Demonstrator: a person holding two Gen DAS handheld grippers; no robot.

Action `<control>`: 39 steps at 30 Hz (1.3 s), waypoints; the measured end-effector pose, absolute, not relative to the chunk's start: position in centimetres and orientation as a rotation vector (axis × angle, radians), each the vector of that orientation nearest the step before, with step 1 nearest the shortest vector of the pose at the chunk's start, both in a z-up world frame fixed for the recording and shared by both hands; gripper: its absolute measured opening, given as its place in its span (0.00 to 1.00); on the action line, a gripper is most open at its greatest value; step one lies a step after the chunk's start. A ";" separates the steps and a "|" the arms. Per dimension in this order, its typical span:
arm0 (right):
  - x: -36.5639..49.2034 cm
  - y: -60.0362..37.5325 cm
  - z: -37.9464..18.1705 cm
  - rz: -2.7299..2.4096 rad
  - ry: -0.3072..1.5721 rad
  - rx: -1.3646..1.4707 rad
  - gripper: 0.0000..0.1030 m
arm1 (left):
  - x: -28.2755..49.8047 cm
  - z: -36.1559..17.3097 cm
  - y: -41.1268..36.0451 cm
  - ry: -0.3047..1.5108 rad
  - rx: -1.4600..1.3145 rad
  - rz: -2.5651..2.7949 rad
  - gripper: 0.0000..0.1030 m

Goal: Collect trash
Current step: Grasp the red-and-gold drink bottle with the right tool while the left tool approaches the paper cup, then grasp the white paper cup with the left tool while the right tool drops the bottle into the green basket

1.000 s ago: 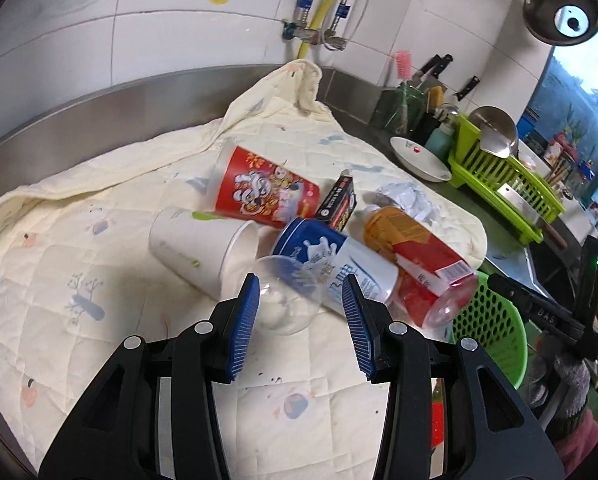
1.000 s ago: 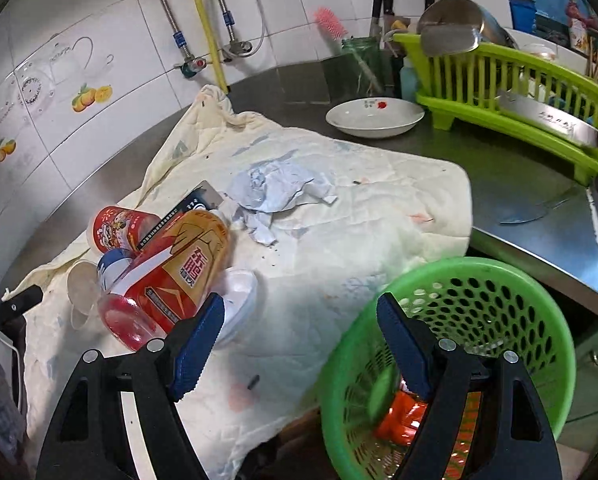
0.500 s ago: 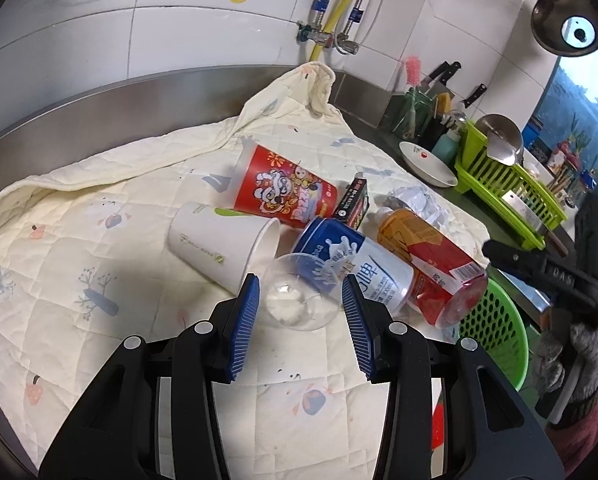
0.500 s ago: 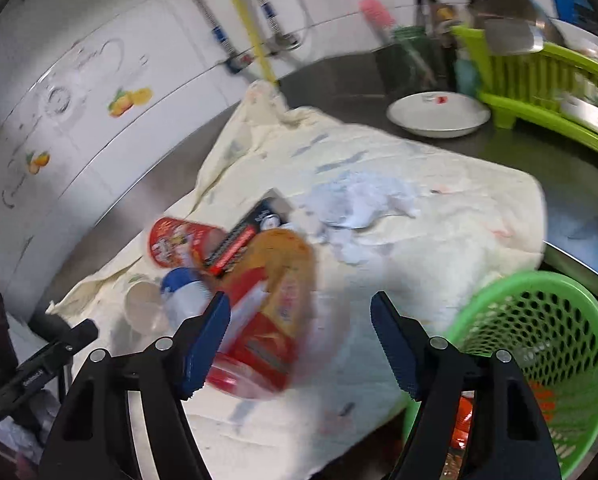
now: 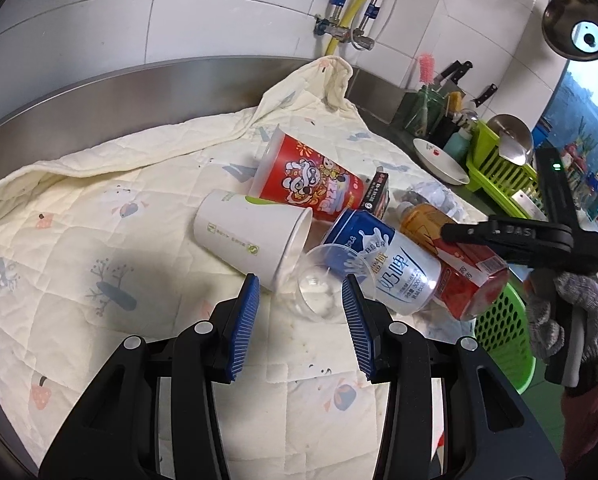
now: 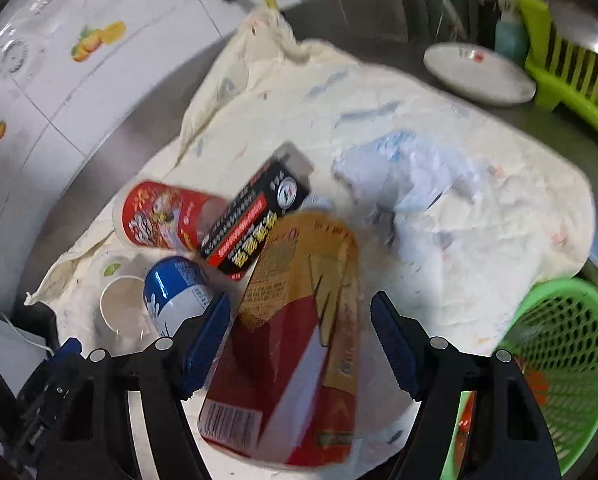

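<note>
A: The right gripper point(image 6: 301, 340) straddles the red-and-orange labelled plastic bottle point(image 6: 295, 344) lying on the cream quilted cloth point(image 5: 111, 216). Its jaws have just been closing, yet the blue pads look a little clear of both sides, so nothing is held.

B: And the left gripper point(image 5: 301, 322)?

A: About half open and empty, just short of the clear plastic cup point(image 5: 327, 280).

B: What could go wrong?

A: The blue-and-white can point(image 5: 383, 260) touches the bottle. A finger coming down there could set it rolling into the clear cup and the white paper cup point(image 5: 251, 236). Round plastic can also squirt out of a late squeeze.

B: Room to move?

A: The green perforated basket point(image 6: 559, 344) hangs just past the cloth's near edge, a short carry. The 2 grippers work close together and could clash.
</note>
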State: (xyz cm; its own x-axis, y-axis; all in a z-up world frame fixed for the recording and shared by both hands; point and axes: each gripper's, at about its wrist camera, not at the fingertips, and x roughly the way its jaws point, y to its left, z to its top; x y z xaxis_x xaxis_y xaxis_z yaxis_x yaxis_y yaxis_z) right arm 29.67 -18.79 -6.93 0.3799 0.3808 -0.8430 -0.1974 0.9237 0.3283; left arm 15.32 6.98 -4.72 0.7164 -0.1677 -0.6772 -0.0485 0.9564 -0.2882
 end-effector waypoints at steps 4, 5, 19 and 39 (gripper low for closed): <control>30.3 -18.3 -7.8 0.367 1.163 0.195 0.69 | 15.3 -5.1 7.0 0.781 -0.278 -0.074 0.42; 30.4 -18.4 -8.1 0.362 1.174 0.212 0.69 | 15.4 -5.1 6.9 0.783 -0.276 -0.075 0.42; 29.5 -18.2 -7.9 0.395 1.157 0.271 0.66 | 18.1 -5.5 6.6 0.784 -0.205 -0.008 0.42; 24.3 -21.7 -4.8 0.475 1.016 0.427 0.66 | 19.2 -6.2 10.5 0.769 -0.206 0.146 0.02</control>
State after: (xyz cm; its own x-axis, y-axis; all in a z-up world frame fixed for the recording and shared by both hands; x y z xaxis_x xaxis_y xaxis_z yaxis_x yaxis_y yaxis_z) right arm 24.32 -21.70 -4.84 0.4431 0.5607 -0.6995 -0.1769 0.8196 0.5450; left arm 19.24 10.47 -6.20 0.7099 0.0555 -0.7021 -0.2053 0.9699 -0.1309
